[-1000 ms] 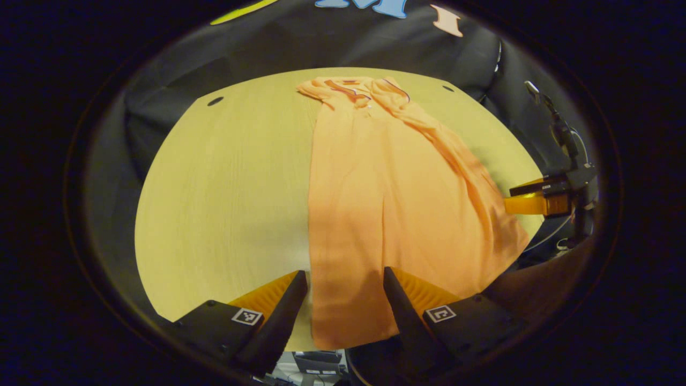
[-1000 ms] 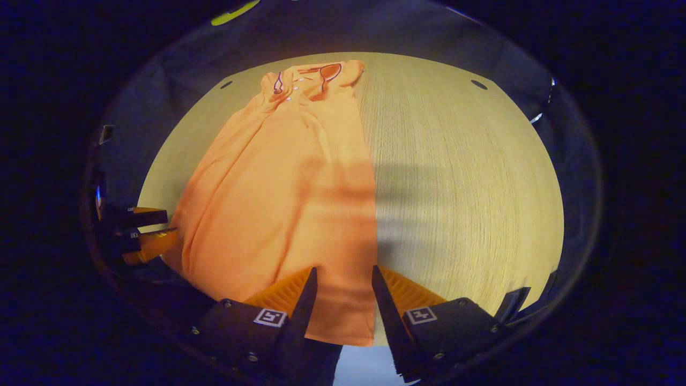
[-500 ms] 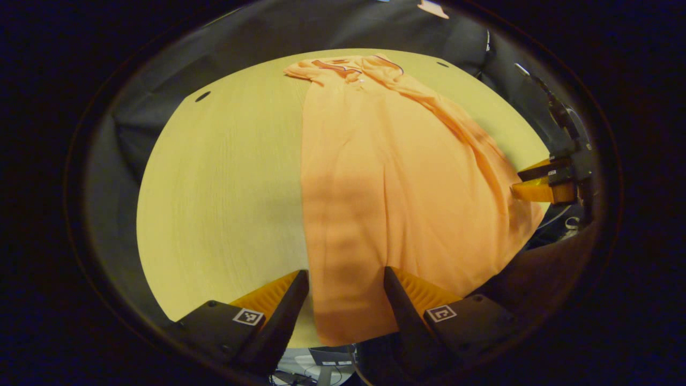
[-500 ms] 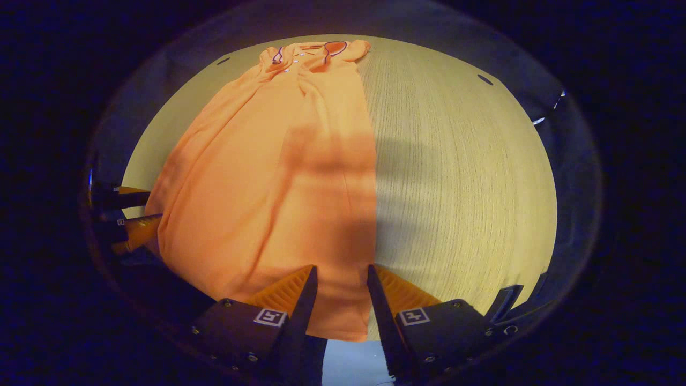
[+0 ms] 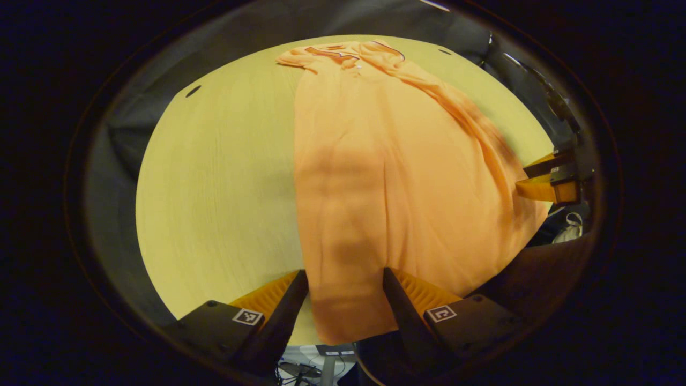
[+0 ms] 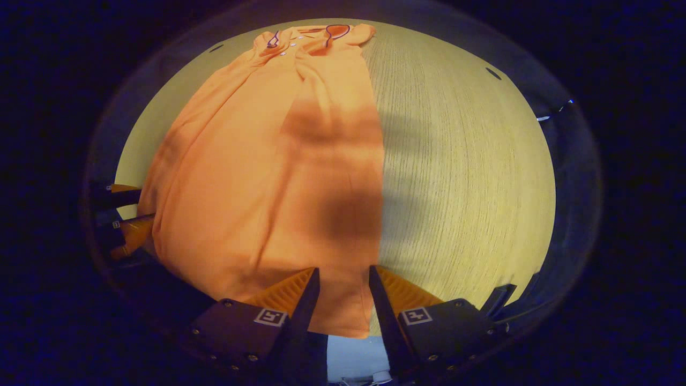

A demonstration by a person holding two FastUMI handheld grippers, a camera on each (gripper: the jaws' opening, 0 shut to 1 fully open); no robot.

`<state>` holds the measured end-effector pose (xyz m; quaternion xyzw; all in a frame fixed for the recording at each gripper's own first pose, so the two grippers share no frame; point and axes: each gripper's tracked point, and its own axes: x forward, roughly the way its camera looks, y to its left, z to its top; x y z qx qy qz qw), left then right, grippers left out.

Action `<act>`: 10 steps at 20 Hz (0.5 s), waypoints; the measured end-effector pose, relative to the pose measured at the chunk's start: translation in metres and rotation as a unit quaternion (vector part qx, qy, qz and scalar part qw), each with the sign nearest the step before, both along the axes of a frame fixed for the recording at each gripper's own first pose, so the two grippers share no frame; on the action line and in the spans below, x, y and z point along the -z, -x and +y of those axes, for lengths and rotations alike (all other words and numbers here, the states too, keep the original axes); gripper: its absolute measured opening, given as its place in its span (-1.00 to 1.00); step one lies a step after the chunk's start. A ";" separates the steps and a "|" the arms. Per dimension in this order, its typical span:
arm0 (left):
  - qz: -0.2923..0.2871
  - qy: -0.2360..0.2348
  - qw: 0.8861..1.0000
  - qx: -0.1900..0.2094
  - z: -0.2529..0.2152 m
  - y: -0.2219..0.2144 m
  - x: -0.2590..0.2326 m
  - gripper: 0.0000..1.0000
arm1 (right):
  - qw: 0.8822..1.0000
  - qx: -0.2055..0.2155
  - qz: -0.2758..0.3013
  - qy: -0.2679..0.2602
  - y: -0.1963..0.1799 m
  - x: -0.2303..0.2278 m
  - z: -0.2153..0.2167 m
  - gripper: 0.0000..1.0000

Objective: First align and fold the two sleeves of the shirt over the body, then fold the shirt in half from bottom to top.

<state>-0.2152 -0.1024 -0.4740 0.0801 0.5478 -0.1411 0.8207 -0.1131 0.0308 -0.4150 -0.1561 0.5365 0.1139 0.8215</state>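
The orange polo shirt [image 5: 386, 177] lies flat on the round wooden table [image 5: 214, 177], collar at the far side, sleeves folded in. The left gripper [image 5: 345, 284] and the right gripper [image 6: 343, 281] are both open, each with its fingers on either side of the shirt's near hem.

The orange short-sleeved polo shirt [image 5: 386, 177] lies lengthwise on the round pale wooden table [image 5: 214, 177], collar at the far edge, hem hanging over the near edge. The left gripper [image 5: 344, 279] and right gripper [image 6: 343, 276] each straddle a hem corner.
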 end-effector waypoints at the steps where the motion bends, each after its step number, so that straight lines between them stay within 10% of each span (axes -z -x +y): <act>1: -0.003 0.002 1.000 -0.002 -0.002 -0.005 -0.001 0.70 | 1.000 -0.007 -0.002 -0.001 0.001 -0.002 0.001 0.17; 5: -0.006 0.006 1.000 0.000 -0.006 -0.007 -0.003 0.02 | 1.000 -0.007 -0.017 0.011 -0.002 -0.002 0.004 -0.84; 6: -0.014 0.010 1.000 -0.005 -0.006 -0.010 -0.004 0.02 | 1.000 -0.011 -0.017 0.016 -0.003 -0.002 0.004 -0.91; 7: -0.008 0.010 1.000 -0.008 -0.006 -0.009 -0.004 -0.70 | 1.000 -0.014 -0.015 0.019 -0.002 -0.003 0.004 -0.91; 10: -0.010 0.009 1.000 -0.009 -0.007 -0.012 -0.001 -0.70 | 1.000 -0.014 -0.016 0.016 -0.004 -0.001 0.004 -1.00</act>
